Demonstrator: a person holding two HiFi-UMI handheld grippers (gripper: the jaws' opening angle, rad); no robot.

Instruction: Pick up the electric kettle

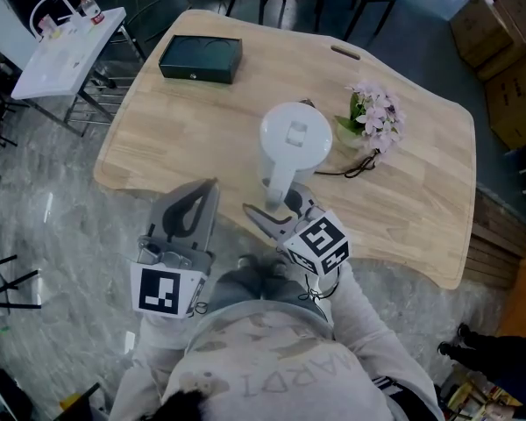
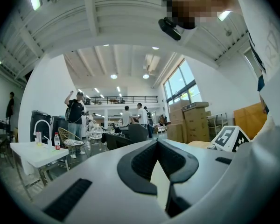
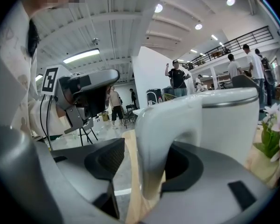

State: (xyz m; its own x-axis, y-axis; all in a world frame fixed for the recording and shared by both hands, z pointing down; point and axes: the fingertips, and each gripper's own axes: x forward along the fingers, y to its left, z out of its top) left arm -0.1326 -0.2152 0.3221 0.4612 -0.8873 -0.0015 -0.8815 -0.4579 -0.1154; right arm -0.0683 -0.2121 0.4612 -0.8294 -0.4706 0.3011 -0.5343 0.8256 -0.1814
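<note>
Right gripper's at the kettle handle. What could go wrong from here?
1. The right gripper is open round the kettle handle, with a gap showing at one pad only. Closing may nudge the kettle or grip it off-centre.
2. A black cord lies by the kettle's base, beside the flowers. If it is attached, a lift might drag it into them.

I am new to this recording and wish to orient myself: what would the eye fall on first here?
The white electric kettle stands mid-way on the wooden table, its handle between the open jaws of the right gripper. Pink flowers are to its right and a dark box sits at the far left. The left gripper hangs shut at the near edge.
</note>
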